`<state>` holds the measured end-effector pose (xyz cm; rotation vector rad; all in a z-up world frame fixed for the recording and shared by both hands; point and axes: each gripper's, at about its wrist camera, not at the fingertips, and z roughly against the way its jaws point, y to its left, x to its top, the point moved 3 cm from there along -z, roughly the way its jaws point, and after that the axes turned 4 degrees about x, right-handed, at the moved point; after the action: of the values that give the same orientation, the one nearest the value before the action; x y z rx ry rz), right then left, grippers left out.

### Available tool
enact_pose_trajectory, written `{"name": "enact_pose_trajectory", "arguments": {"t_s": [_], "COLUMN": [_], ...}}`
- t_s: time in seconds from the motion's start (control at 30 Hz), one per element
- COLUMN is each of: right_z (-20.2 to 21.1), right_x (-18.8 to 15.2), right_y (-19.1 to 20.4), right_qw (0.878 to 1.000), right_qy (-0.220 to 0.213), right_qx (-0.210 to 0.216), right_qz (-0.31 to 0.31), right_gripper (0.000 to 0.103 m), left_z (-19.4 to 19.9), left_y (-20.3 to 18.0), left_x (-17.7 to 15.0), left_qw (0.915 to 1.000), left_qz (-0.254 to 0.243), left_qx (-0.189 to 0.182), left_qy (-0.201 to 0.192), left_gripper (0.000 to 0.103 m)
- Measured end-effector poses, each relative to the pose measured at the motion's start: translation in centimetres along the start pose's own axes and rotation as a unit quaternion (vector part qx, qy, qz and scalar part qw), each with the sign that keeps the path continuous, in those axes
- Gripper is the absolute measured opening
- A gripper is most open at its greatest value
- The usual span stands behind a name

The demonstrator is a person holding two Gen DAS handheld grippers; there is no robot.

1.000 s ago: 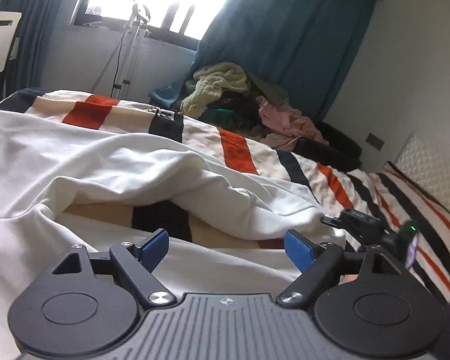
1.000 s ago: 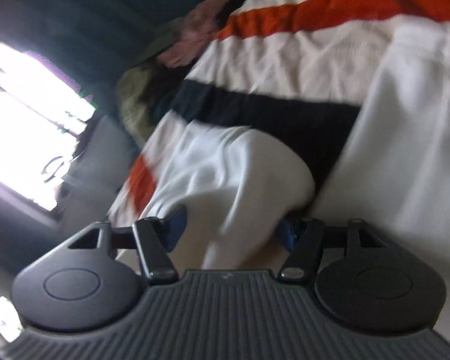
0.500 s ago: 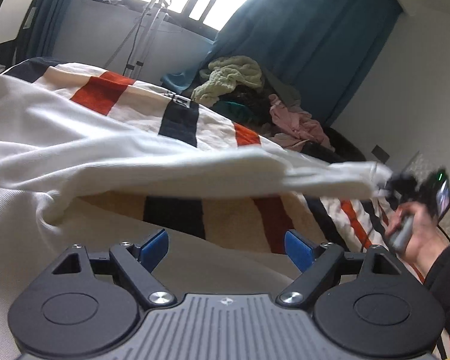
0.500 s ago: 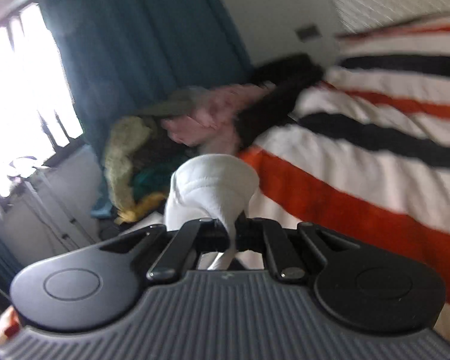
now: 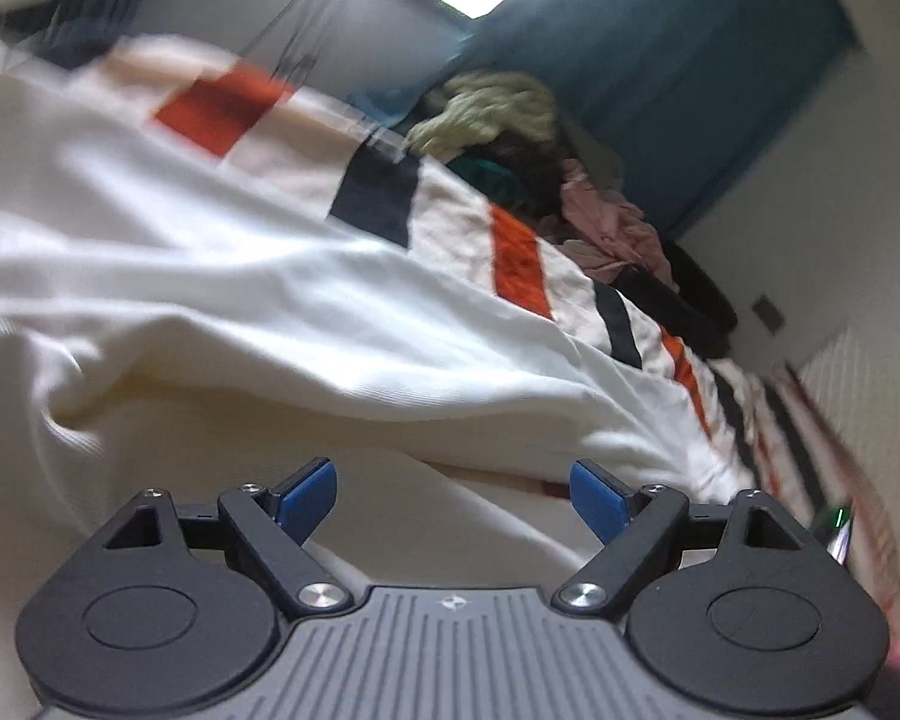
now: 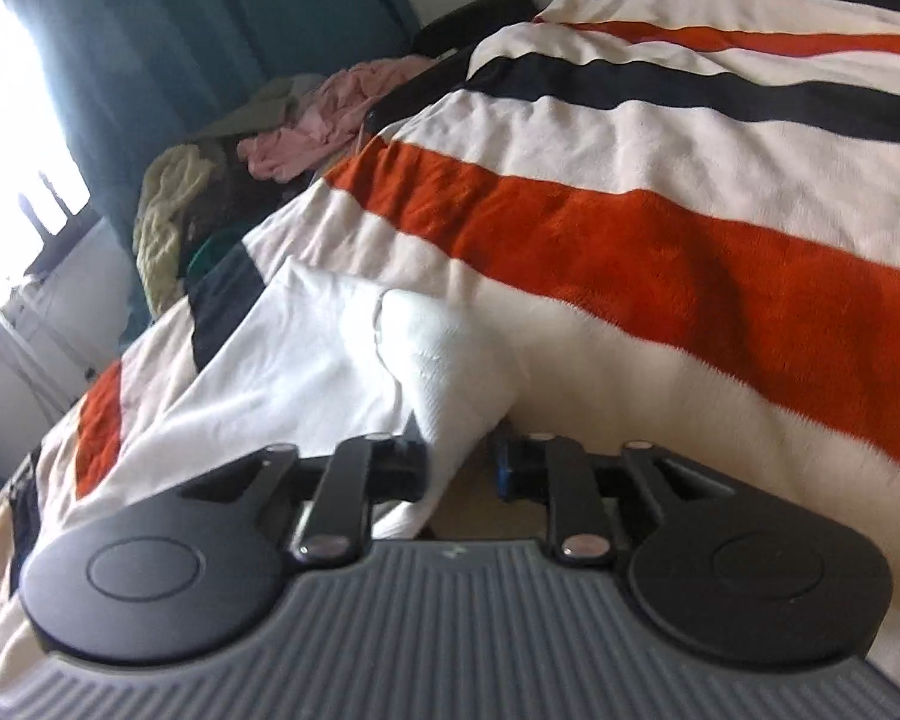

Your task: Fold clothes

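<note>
white garment (image 6: 306, 360) lies on the striped bed (image 6: 630, 252); its sleeve end sits between the right tongs (image 6: 459, 459), jaws opening, pads seemingly off it (hard to tell); left tongs (image 5: 453, 495) wide open, empty, garment body just ahead.

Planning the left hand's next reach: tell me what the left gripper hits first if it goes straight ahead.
Most likely the white garment: the open left gripper has its raised fold directly ahead of the fingers. The blurred view leaves depth uncertain.
</note>
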<state>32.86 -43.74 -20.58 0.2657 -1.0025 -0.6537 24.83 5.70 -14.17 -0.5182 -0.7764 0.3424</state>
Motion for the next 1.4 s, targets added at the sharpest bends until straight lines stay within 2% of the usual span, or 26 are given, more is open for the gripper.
{"name": "enact_pose_trajectory", "arguments": {"t_s": [0.07,0.1,0.13,0.2,0.23,0.37,0.43,0.47,0.53,0.6,0.7,0.8,0.83,0.87,0.9,0.93,0.97,1.03,1.13,1.2,1.27,1.37,1.4], "right_z": [0.3,0.9,1.6,3.1,3.5,2.8,1.9,1.2,-0.9,-2.8,-5.5,-7.2,-7.8,-8.2,-8.4,-8.4,-8.1,-6.8,-3.0,0.2,2.9,4.8,4.7], "right_x": [0.5,0.6,0.8,1.2,1.5,2.8,3.7,4.2,5.2,6.0,7.0,7.3,7.2,7.1,7.0,7.2,7.6,9.5,13.6,15.9,17.1,16.3,15.4], "right_y": [-0.4,-0.6,-0.9,-1.4,-1.5,-0.4,0.6,1.1,2.2,2.9,3.7,4.6,5.0,5.4,5.8,6.4,7.1,8.3,10.9,12.7,13.3,11.3,10.0], "right_qw": [1.0,1.0,1.0,0.998,0.998,0.999,1.0,1.0,0.998,0.995,0.988,0.979,0.974,0.969,0.964,0.962,0.963,0.975,0.988,0.983,0.974,0.963,0.963], "right_qy": [0.003,-0.006,-0.02,-0.047,-0.053,-0.03,-0.02,-0.015,0.006,0.039,0.093,0.134,0.152,0.166,0.175,0.174,0.163,0.119,0.014,-0.064,-0.123,-0.175,-0.177], "right_qx": [-0.003,-0.009,-0.017,-0.034,-0.038,-0.012,-0.004,-0.005,-0.021,-0.022,-0.015,-0.012,-0.019,-0.03,-0.04,-0.043,-0.04,-0.024,0.048,0.107,0.15,0.175,0.173], "right_qz": [0.003,-0.001,-0.006,-0.019,-0.02,0.003,0.01,0.018,0.056,0.086,0.123,0.15,0.166,0.181,0.195,0.204,0.21,0.188,0.148,0.134,0.117,0.109,0.104], "right_gripper": [0.034,0.05,0.061,0.074,0.077,0.077,0.077,0.077,0.076,0.076,0.075,0.064,0.041,0.024,0.012,0.011,0.011,0.01,0.01,0.01,0.01,0.01,0.011], "left_z": [-1.0,-1.4,-1.7,-2.0,-2.1,-2.1,-2.2,-2.3,-2.5,-2.7,-2.7,-2.7,-2.6,-2.6,-2.4,-2.3,-2.1,-1.9,-0.7,0.5,1.5,2.4,2.5], "left_y": [1.5,2.2,2.9,4.3,4.9,7.0,7.8,8.1,8.8,9.4,9.6,9.5,9.5,9.5,9.5,9.4,9.4,9.3,8.2,6.9,6.6,6.7,6.7], "left_x": [0.9,1.4,1.8,2.5,2.6,3.0,3.0,2.9,2.8,2.8,2.9,3.2,3.3,3.4,3.4,3.5,3.6,3.7,3.8,4.2,4.4,4.0,3.6], "left_qw": [0.9988,0.9974,0.9955,0.9898,0.9867,0.973,0.9678,0.9673,0.9665,0.9666,0.9671,0.9669,0.9663,0.9656,0.9655,0.9655,0.9654,0.9653,0.9702,0.9733,0.9709,0.9732,0.9757], "left_qz": [0.048,0.071,0.093,0.14,0.159,0.225,0.245,0.249,0.254,0.255,0.252,0.251,0.253,0.255,0.255,0.254,0.254,0.252,0.224,0.192,0.19,0.178,0.173], "left_qx": [-0.006,-0.01,-0.015,-0.027,-0.033,-0.05,-0.051,-0.045,-0.031,-0.018,-0.021,-0.029,-0.033,-0.037,-0.04,-0.042,-0.046,-0.052,-0.06,-0.075,-0.093,-0.098,-0.089], "left_qy": [0.003,0.003,0.003,-0.003,-0.005,-0.017,-0.023,-0.022,-0.019,-0.019,-0.026,-0.032,-0.034,-0.035,-0.037,-0.039,-0.041,-0.044,-0.071,-0.1,-0.112,-0.108,-0.102], "left_gripper": [0.087,0.087,0.087,0.085,0.082,0.069,0.051,0.045,0.019,0.011,0.008,0.006,0.006,0.006,0.005,0.005,0.005,0.005,0.004,0.004,0.004,0.004,0.004]}}
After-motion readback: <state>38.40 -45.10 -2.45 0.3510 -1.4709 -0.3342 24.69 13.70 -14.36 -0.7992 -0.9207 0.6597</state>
